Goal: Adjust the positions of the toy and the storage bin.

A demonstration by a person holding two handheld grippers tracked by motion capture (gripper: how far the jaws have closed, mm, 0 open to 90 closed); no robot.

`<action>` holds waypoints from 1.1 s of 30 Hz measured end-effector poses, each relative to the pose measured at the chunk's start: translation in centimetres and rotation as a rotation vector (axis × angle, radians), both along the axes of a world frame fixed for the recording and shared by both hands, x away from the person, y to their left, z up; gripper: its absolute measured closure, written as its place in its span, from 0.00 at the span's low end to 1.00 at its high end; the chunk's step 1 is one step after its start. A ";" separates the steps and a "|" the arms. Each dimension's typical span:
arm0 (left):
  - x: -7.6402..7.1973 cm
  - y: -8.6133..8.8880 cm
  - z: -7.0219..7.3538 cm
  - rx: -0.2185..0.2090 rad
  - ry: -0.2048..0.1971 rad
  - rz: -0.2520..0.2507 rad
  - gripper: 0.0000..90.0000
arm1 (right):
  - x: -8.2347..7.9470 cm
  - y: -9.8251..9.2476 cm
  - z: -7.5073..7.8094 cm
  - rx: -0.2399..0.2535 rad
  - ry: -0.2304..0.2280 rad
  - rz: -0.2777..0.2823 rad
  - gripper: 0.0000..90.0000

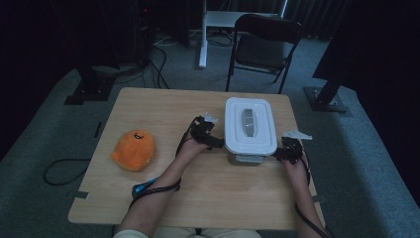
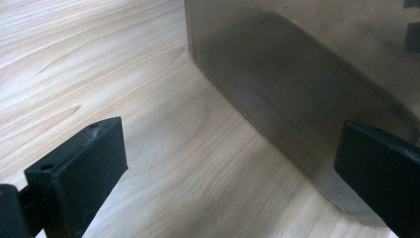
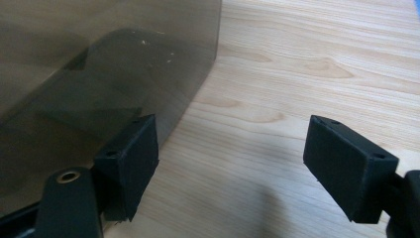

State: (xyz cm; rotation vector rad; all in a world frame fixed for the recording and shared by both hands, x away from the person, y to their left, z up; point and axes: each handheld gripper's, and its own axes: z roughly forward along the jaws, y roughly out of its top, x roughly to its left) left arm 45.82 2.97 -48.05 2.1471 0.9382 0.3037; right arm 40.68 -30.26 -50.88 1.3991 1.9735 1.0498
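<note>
A rectangular, smoky translucent plastic container with a white snap-on lid (image 1: 250,125) is seen standing on the right half of a pale wooden table (image 1: 168,114), its long sides flanked by two hand-held grippers. The left gripper (image 1: 216,142) is held against the container's left flank and the right gripper (image 1: 277,152) against its right flank, apparently so that the box can be steadied or lifted from both sides at once. In each gripper view the black jaws are spread wide, with nothing pinched; one jaw lies beside the tinted wall (image 2: 297,99) and the other over bare wood. A round orange plush toy (image 1: 133,149) is left well apart, near the table's left edge.
</note>
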 end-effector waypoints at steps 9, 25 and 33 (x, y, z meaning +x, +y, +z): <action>-2.0 1.5 0.1 0.016 -0.012 -0.007 0.01 | -0.9 1.3 0.0 0.014 -0.006 0.049 0.25; -5.0 2.8 0.1 0.037 -0.017 -0.040 0.01 | -3.3 2.8 0.2 0.013 -0.047 0.103 0.27; -5.8 3.2 -0.2 0.021 -0.002 -0.061 0.01 | -4.1 2.7 0.3 -0.005 -0.046 0.118 0.25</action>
